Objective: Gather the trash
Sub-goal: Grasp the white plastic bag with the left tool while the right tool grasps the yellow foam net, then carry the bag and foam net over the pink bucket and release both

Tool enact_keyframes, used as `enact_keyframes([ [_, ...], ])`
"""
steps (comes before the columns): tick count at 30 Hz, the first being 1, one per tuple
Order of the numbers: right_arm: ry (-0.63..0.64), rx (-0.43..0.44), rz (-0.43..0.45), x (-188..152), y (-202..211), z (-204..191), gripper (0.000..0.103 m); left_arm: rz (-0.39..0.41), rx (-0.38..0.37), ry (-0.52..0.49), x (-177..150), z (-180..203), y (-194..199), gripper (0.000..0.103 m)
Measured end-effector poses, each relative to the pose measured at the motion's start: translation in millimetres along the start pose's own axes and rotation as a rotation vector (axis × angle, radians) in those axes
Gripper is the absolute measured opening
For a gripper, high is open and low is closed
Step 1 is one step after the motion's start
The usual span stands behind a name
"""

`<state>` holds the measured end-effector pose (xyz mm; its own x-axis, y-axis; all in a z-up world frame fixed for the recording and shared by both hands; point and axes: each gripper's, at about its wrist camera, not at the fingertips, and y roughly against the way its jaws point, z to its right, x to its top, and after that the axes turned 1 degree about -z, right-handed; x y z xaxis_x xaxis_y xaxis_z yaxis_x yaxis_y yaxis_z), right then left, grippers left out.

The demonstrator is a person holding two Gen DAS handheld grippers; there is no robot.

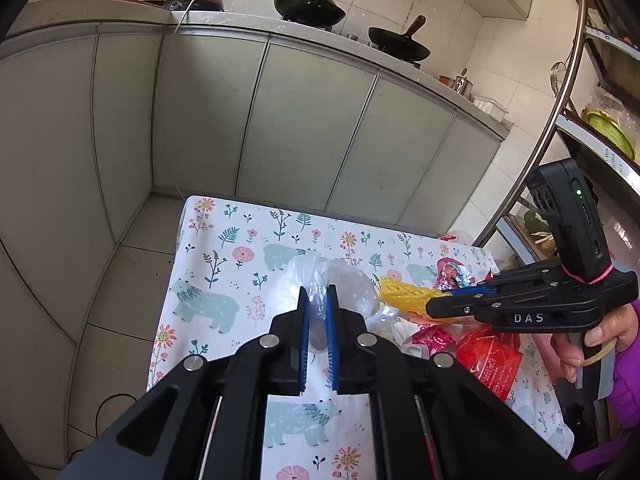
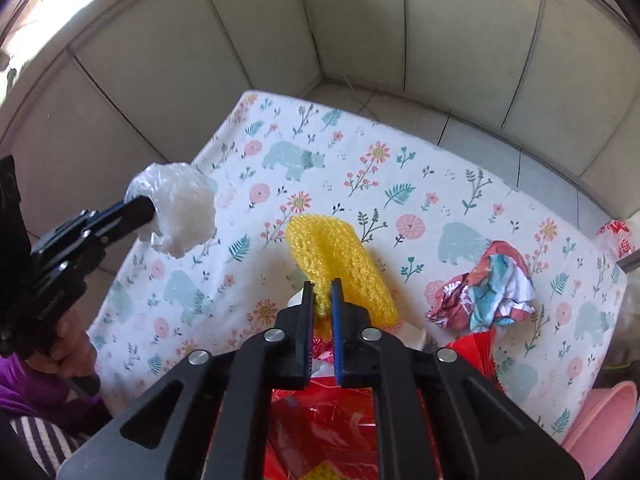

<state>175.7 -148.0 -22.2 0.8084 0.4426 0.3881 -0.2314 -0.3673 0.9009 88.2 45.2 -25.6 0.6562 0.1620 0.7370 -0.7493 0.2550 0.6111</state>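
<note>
Tiled kitchen, pale cabinet doors, two woks on the counter. Left wrist view: left claw clenched on a clear plastic bag above the floral bear-print worktop; right claw alongside, marked "DAS".

Right wrist view: right claw gripping yellow foam netting; crumpled colourful wrapper lying just right; red packaging beneath. Bag held off the worktop's left edge.

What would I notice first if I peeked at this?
Probably the bright yellow foam net, pinched in the right claw in the middle of the flowery tablecloth. To its left, the left claw holds up a crumpled clear plastic bag, and a colourful crumpled wrapper lies to the right.
</note>
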Motion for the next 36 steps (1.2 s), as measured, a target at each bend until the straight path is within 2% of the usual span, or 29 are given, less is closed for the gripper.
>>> enact_keyframes([
  [11, -0.121, 0.246, 0.362, -38.0, 98.4, -3.7, 0.008, 0.072, -0.031, -0.055, 13.1, 34.0, 37.0, 0.007],
  [15, -0.163, 0.266, 0.459, -59.9, 128.1, 1.8, 0.008, 0.096, -0.068, -0.079, 19.7, 54.5, 50.1, 0.007],
  [20, -0.254, 0.219, 0.543, -99.4, 157.3, 25.0, 0.008, 0.102, -0.130, -0.138, 24.7, 94.0, 54.7, 0.007],
  [24, -0.337, 0.141, 0.589, -133.4, 173.5, 50.2, 0.008, 0.086, -0.206, -0.191, 25.4, 135.7, 51.0, 0.007],
  [30, -0.474, -0.105, 0.658, -199.2, 199.2, 96.9, 0.008, 0.037, -0.327, -0.274, 20.9, 209.7, 31.2, 0.007],
  [36, -0.644, -0.272, 0.650, -251.1, 199.7, 148.0, 0.008, -0.038, -0.431, -0.370, 4.2, 289.6, -3.8, 0.007],
])
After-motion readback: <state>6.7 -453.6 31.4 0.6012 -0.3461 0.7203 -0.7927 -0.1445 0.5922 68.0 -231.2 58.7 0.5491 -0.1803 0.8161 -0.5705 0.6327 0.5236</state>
